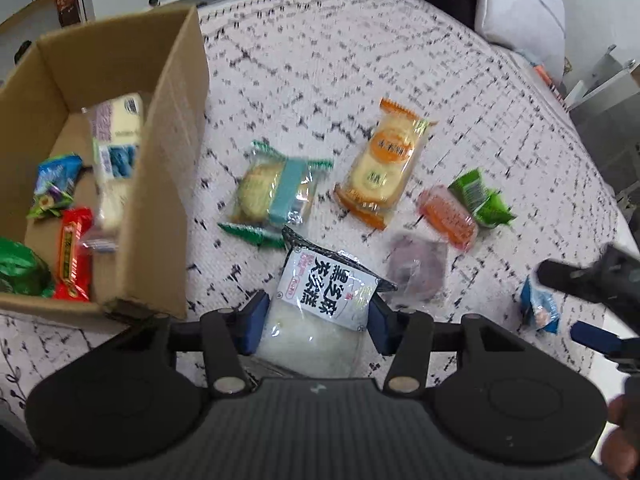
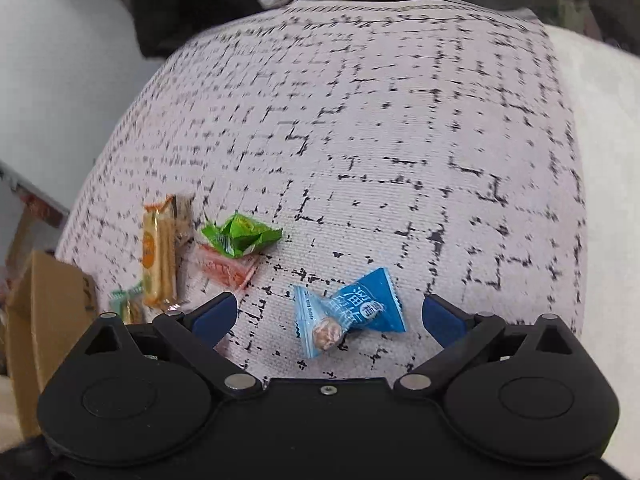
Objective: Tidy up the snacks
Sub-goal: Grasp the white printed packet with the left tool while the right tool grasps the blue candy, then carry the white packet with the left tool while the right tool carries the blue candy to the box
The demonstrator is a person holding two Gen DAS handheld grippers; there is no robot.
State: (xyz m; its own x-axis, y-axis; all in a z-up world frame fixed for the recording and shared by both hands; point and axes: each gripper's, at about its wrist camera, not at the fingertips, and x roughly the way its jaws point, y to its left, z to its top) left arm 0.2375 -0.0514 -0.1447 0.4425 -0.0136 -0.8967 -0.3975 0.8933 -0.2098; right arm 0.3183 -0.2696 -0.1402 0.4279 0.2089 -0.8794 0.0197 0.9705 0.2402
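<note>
A pale woven cloth printed with broken black grid lines [image 1: 360,60] covers the soft surface, a bed or sofa by the look of it, with a grey cushion [image 1: 520,4] at its far end. On the left stands an open brown cardboard box [image 1: 168,128], already holding several wrapped snacks, among them a red packet [image 1: 74,252] and a long pale one [image 1: 116,152].

The left gripper [image 1: 316,320] has its blue pads closed on a clear plastic pack of white cake with a black-and-white printed label [image 1: 320,300]. The pack sticks out forward between the fingers, its long axis running away from the camera, and looks soft and crinkly. The box lies just to the left of it, so I judge a short swing left is all that remains for this piece.

The right gripper [image 2: 328,316] stands wide open, low over the cloth, with a small blue twist-wrapped candy [image 2: 348,312] lying between its pads and touching neither. The candy's long axis runs roughly across the gap, from one finger toward the other, so closing would likely catch it by its flared ends; the foil looks slippery and thin.

Loose on the cloth there are also a green-edged biscuit pack [image 1: 276,196], an orange-edged cracker pack [image 1: 380,164], a crumpled green wrapper [image 2: 240,236] lying on an orange-pink sachet [image 2: 224,268], and a dark purple clear-wrapped piece [image 1: 416,268].
</note>
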